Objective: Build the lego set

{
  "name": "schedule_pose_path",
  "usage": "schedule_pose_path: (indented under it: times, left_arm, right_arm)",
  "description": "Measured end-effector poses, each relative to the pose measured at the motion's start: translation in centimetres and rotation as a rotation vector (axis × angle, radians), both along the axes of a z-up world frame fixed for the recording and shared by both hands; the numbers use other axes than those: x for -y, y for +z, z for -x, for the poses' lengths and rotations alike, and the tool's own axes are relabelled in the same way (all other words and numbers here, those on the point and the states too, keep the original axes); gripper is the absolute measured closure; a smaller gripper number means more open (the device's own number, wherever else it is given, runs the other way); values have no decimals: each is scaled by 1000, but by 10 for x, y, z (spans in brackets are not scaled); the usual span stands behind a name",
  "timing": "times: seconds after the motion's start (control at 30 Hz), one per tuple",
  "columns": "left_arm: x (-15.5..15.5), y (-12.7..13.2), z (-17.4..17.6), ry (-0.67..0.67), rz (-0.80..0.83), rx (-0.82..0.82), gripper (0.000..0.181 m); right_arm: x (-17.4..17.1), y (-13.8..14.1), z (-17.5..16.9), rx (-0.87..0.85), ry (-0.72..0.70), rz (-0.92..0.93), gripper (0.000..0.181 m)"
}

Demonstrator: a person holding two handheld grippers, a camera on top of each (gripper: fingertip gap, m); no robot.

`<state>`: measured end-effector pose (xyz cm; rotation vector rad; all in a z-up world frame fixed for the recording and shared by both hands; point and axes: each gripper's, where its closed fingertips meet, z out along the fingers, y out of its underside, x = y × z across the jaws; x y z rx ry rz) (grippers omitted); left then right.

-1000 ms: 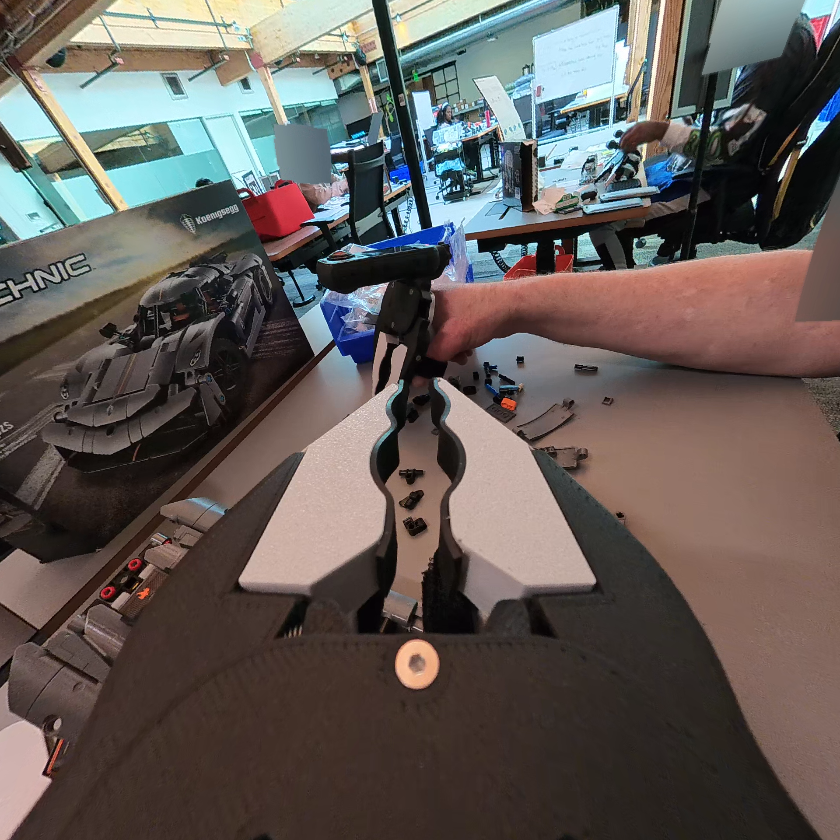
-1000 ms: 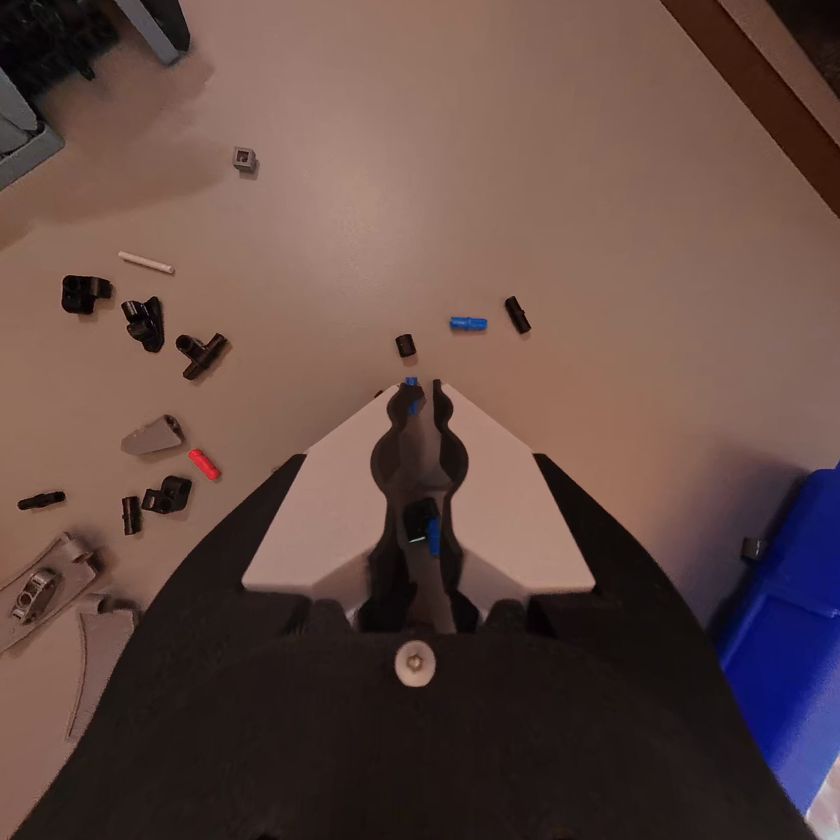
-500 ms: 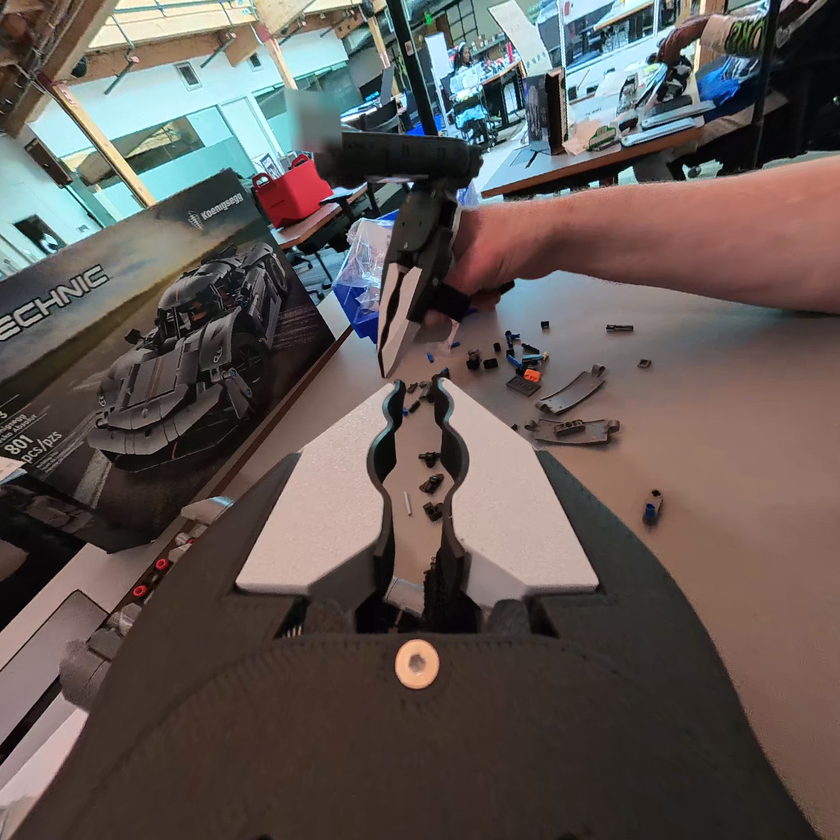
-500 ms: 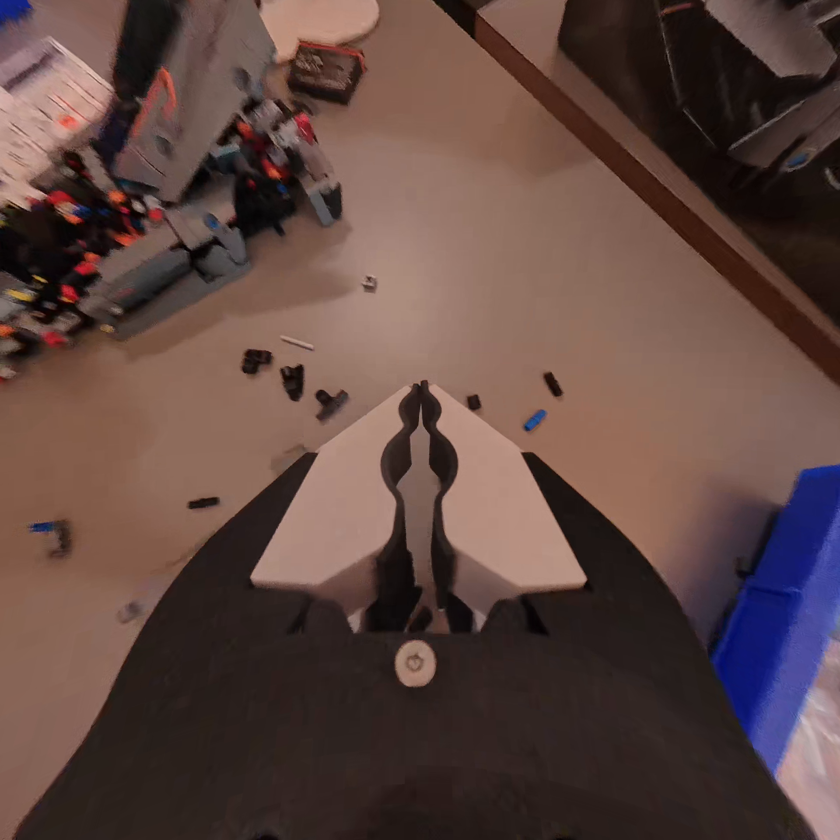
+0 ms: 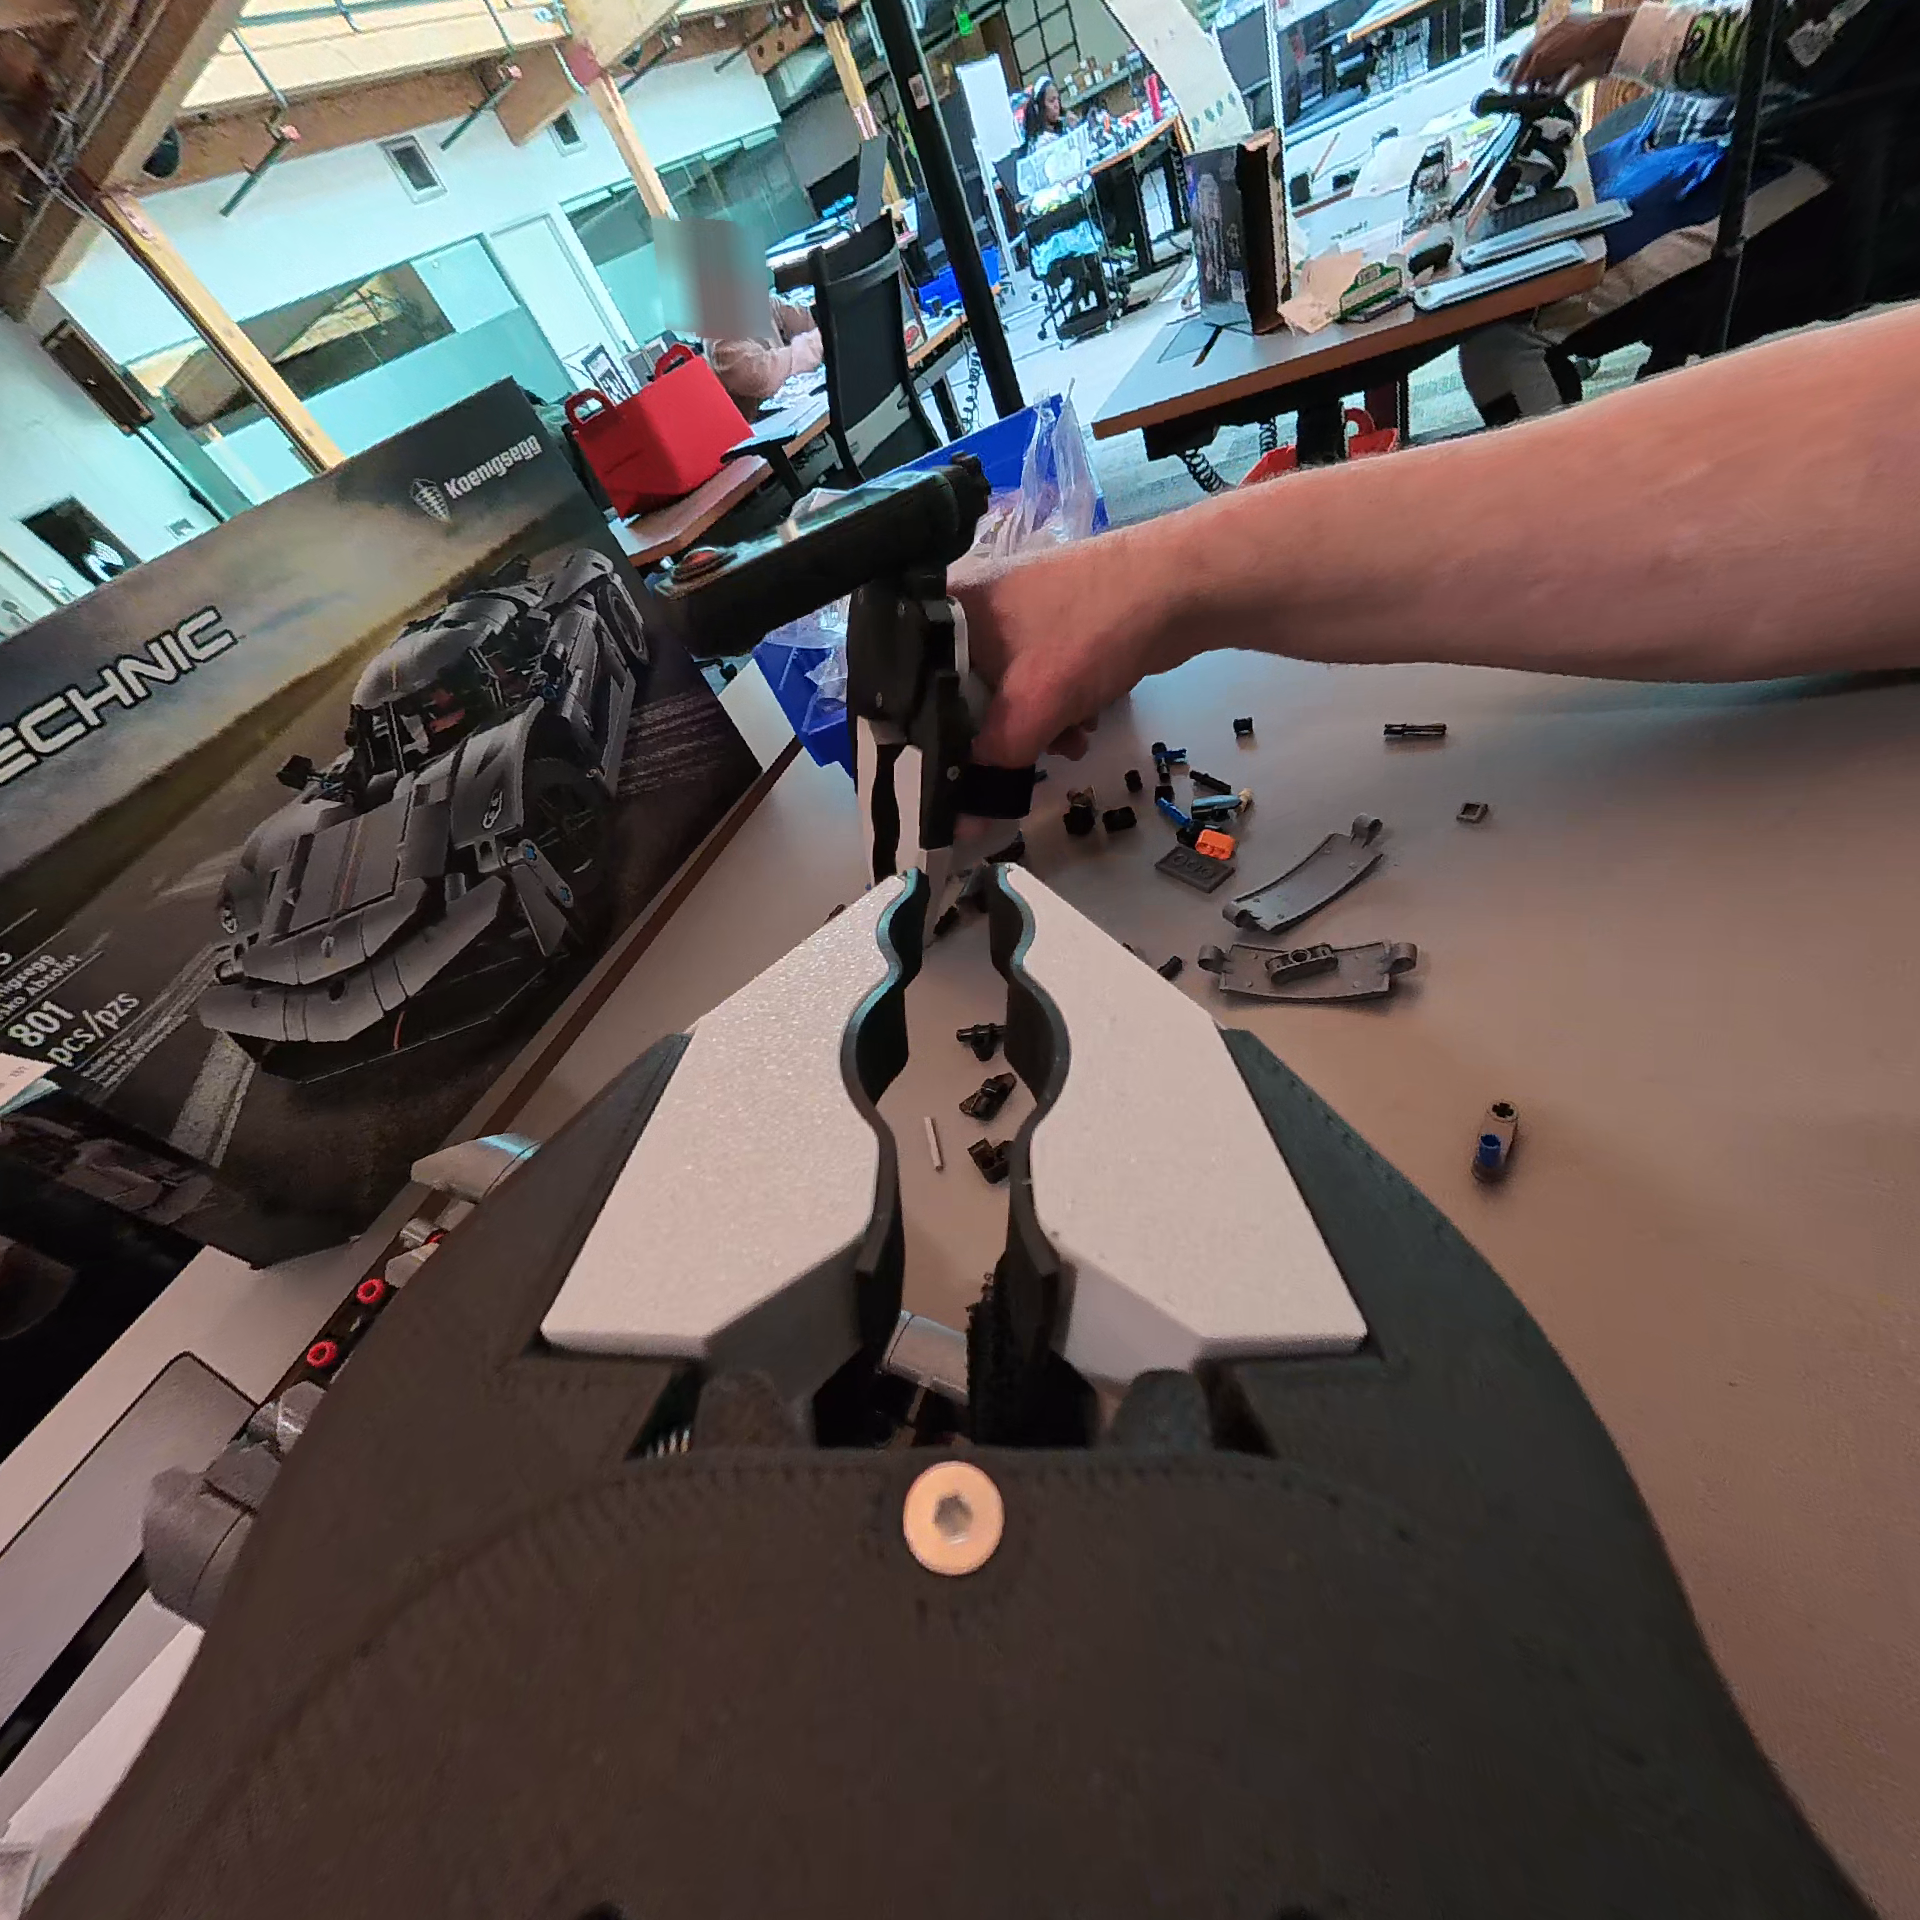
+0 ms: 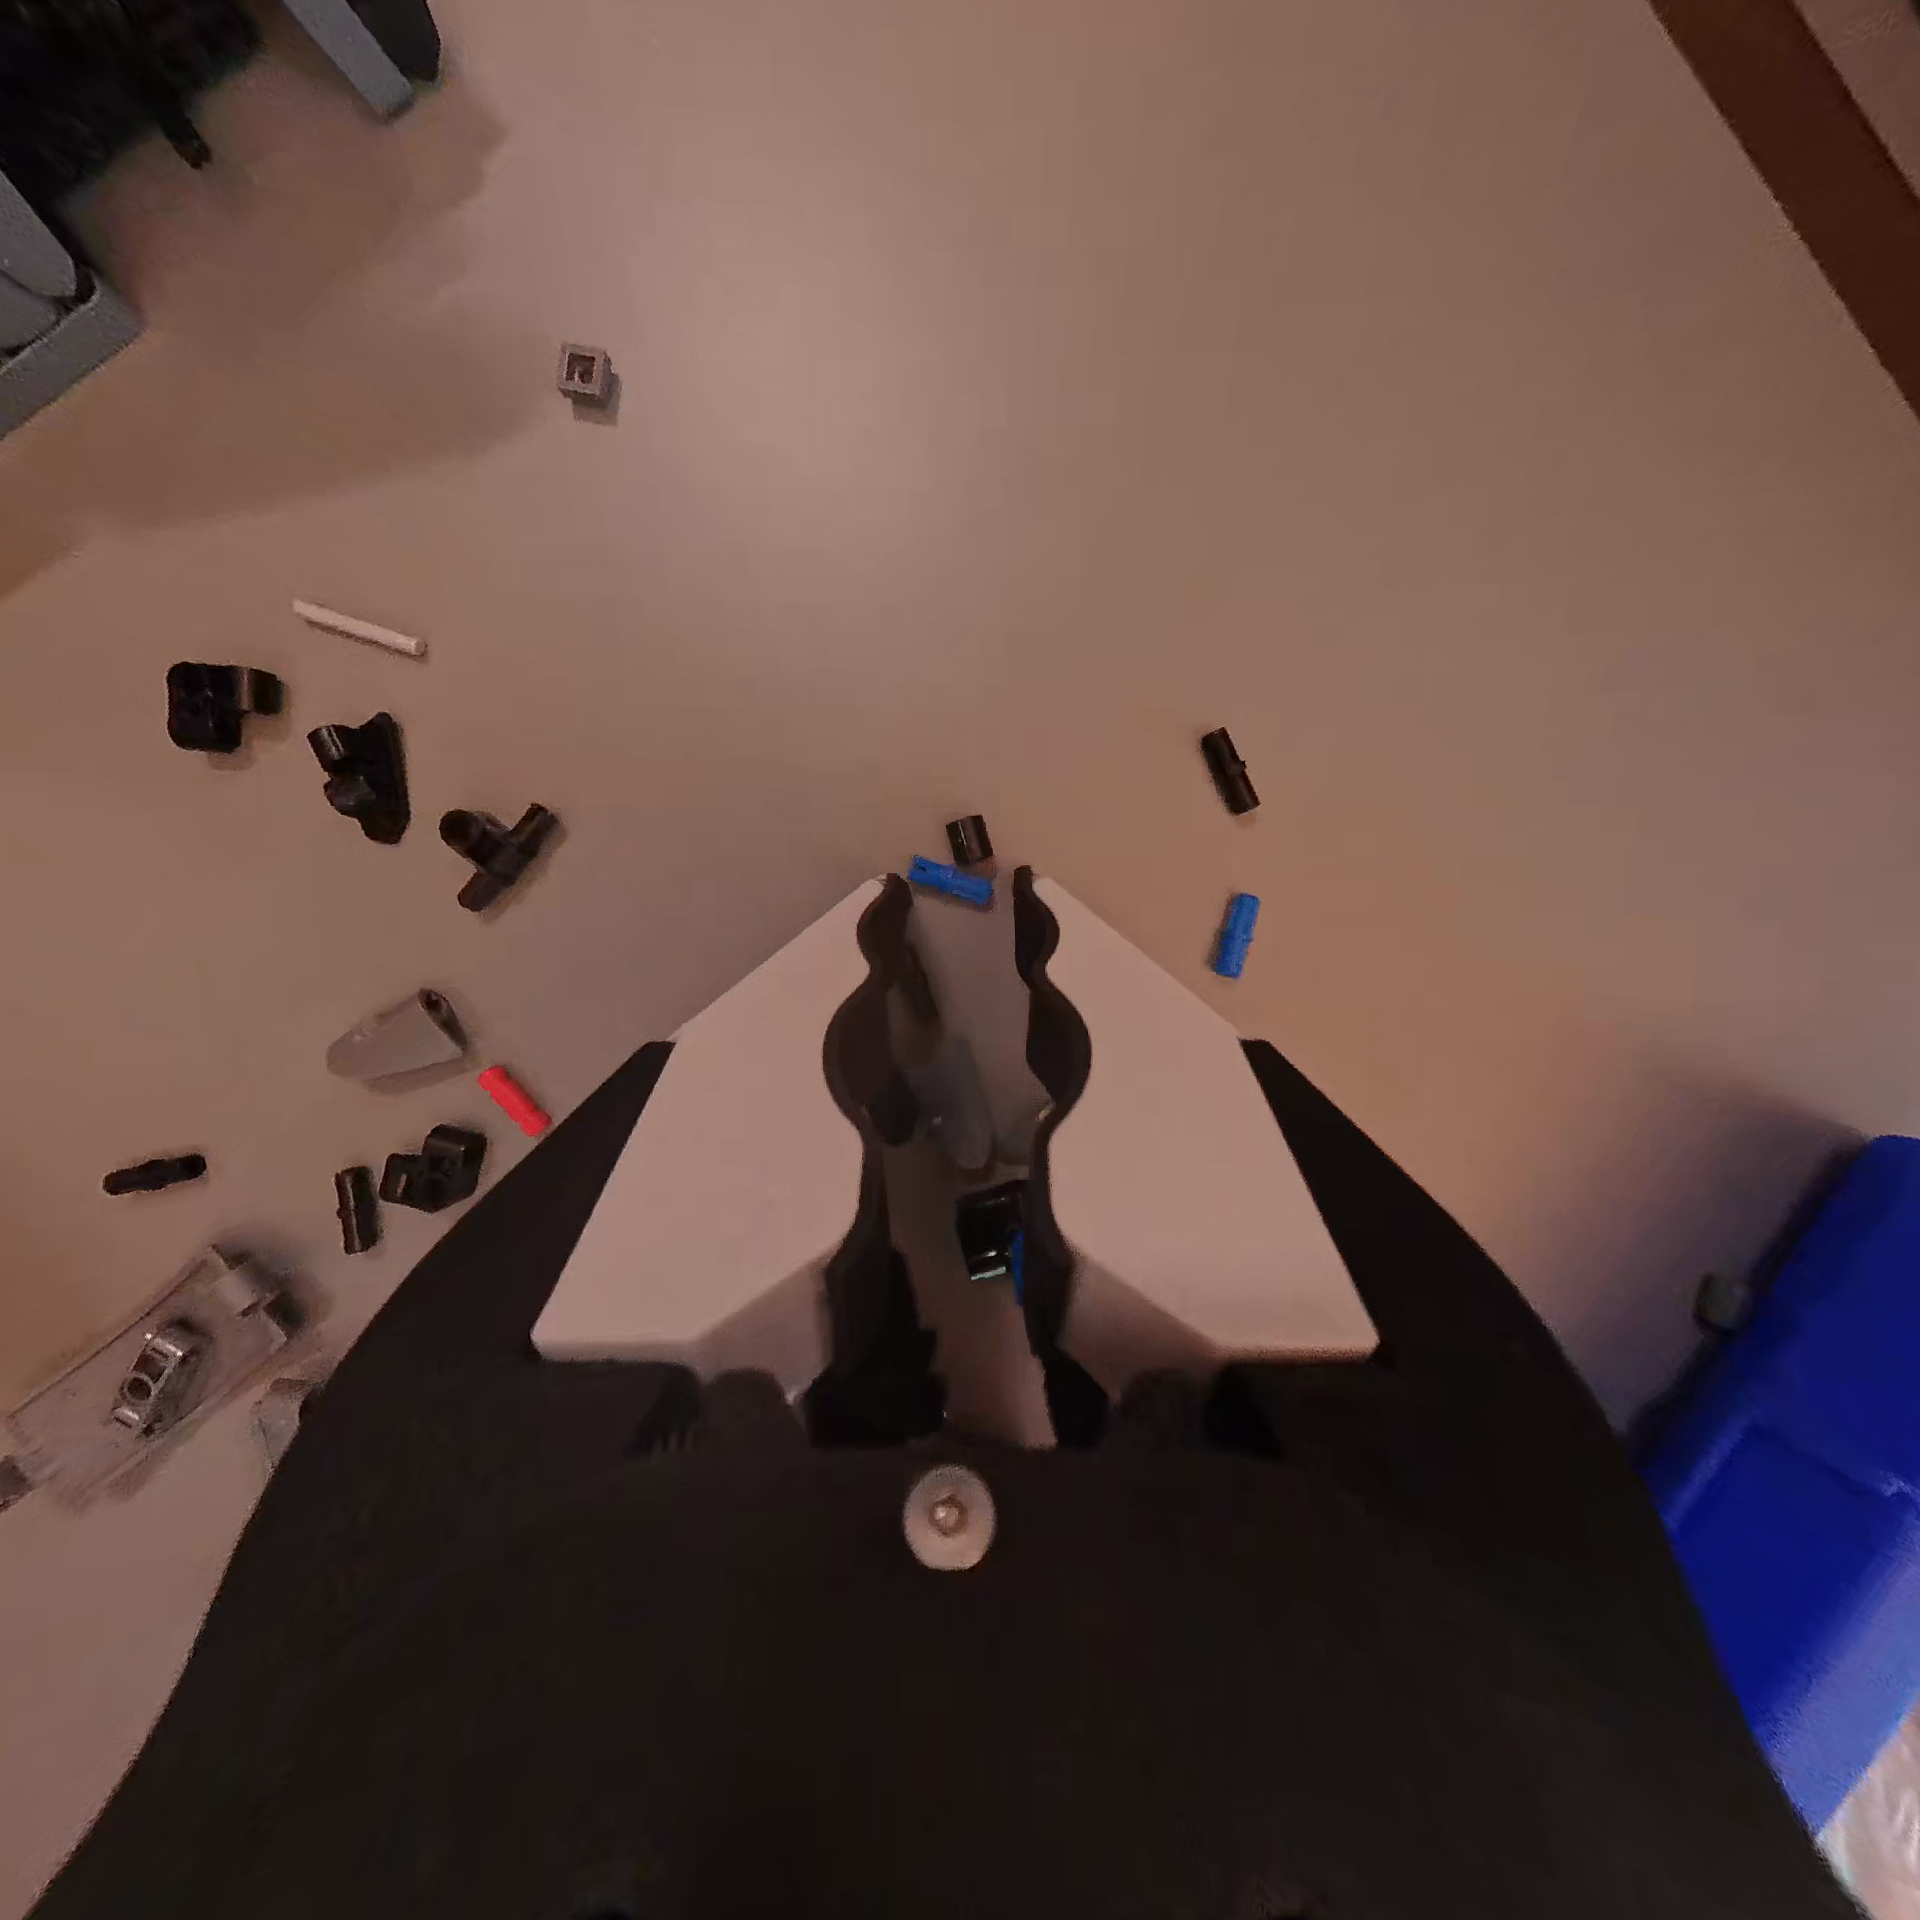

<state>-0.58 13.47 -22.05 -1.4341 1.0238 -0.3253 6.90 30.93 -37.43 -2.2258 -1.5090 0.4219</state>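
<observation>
The right gripper (image 6: 951,883) is pointing down at the table (image 6: 1039,416), its jaws standing apart over a blue pin (image 6: 950,882) lying between the tips; whether they are touching it is unclear. The left gripper (image 5: 951,899) is hovering with jaws parted, holding nothing. Loose black connectors (image 6: 358,774) are lying to the left. A blue bin (image 6: 1808,1455) is sitting at the right, cut off; its contents are blurred.

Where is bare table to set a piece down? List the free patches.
Right wrist view: wide bare table ahead of the right claw, between the grey square piece and the brown edge strip. Crowded: black connectors on the left, a blue pin beside the claw.
</observation>
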Motion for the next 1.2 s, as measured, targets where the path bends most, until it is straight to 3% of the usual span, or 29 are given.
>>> schedule_pose_path:
  times: [0.37, 0.7, 0.8, 1.2]
  left_arm:
    - [-2, -3, 0, 1, 9, -3, 172]
    - [-2, -2, 1, 1, 7, -2, 172]
    - [-2, -3, 1, 2, 9, -4, 172]
    - [-2, -4, 1, 4, 9, -9, 172]
  right_arm:
    - [-2, -1, 0, 1, 46, 8, 180]
    - [2, 11, 1, -16, 87, -3, 179]
    - [4, 3, 2, 31, 110, 16, 170]
    - [8, -1, 5, 28, 138, 48, 180]
